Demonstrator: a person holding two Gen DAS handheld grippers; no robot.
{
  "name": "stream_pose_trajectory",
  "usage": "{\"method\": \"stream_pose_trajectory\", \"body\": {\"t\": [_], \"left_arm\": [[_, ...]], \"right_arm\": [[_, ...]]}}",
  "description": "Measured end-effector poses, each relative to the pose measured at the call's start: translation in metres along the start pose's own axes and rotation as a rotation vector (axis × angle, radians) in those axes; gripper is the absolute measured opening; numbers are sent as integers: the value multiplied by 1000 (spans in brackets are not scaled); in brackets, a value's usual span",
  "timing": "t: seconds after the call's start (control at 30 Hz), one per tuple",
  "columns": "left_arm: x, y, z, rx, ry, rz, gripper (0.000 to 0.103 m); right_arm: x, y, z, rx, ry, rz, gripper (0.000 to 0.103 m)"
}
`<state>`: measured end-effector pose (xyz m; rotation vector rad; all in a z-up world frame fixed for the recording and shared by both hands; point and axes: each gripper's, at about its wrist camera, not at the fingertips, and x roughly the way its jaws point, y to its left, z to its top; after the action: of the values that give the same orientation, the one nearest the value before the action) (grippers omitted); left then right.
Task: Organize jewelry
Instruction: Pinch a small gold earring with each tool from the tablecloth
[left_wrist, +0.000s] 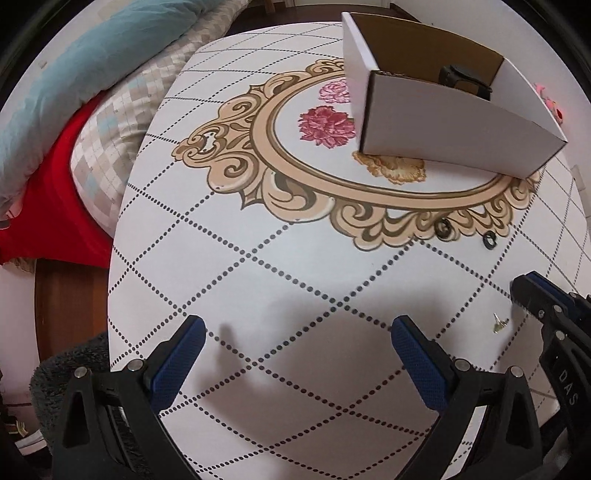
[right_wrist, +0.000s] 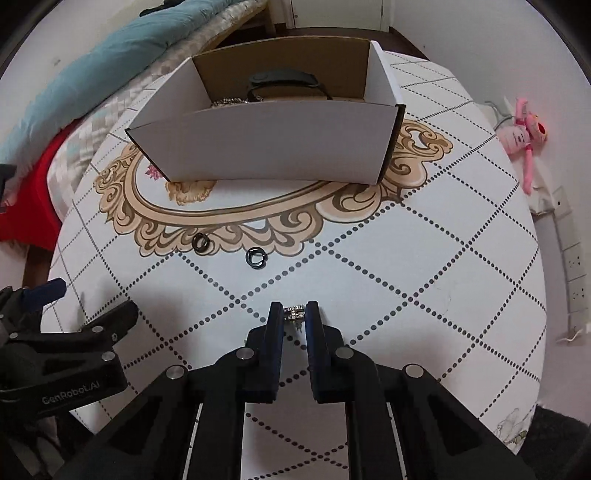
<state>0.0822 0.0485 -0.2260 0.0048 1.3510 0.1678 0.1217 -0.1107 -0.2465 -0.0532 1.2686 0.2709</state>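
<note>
An open white cardboard box (right_wrist: 266, 140) stands on the patterned table (right_wrist: 424, 266); it also shows in the left wrist view (left_wrist: 454, 129). Inside lie a black band (right_wrist: 284, 83) and a silvery chain (right_wrist: 229, 100). Two dark rings (right_wrist: 201, 242) (right_wrist: 255, 256) lie in front of the box, also in the left wrist view (left_wrist: 442, 228) (left_wrist: 490, 239). My right gripper (right_wrist: 294, 312) is shut on a small sparkly silver jewelry piece (right_wrist: 294, 312) just above the table. My left gripper (left_wrist: 295, 332) is open and empty over bare table. A small gold piece (left_wrist: 499, 325) shows by the right gripper.
A bed with teal, checked and red bedding (left_wrist: 92, 110) runs along the table's left edge. A pink plush toy (right_wrist: 524, 133) lies on the floor to the right. The left gripper's body (right_wrist: 66, 354) shows at the right view's lower left.
</note>
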Motion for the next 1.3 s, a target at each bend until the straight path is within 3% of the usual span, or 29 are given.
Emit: {"method": "stream_pose_trajectory", "body": {"t": [0.3,0.4,0.53,0.63,0.7,0.83,1.07,1.3], "left_arm": [[-34,-42,-16,79,-59,-188,98],[-33,-67,-21,120,-55,-209,83],[-28,-85,-22,136,-54,-232,74],[-28,-95,-22,157,-62,-236,73],[-24,-98,-19,173,-61,-231,64],[-20,-107,-17,185,-49,-234,37],[-20,-109,-17,205,-57,-253,6],[-24,-118,-13,224,-77,-270,6]], "right_arm": [[-29,-63,-15,213,-56,20,12],[-33,-79,-23,253,-57,1,12],[-32,-87,-32,272,-46,-19,12],[-35,-93,-36,281,-47,-25,12],[-35,-94,-37,286,-48,-26,12],[-36,-96,-36,294,-51,-26,12],[-36,-98,-36,300,-55,-27,12],[-41,-98,-36,300,-66,-24,12]]}}
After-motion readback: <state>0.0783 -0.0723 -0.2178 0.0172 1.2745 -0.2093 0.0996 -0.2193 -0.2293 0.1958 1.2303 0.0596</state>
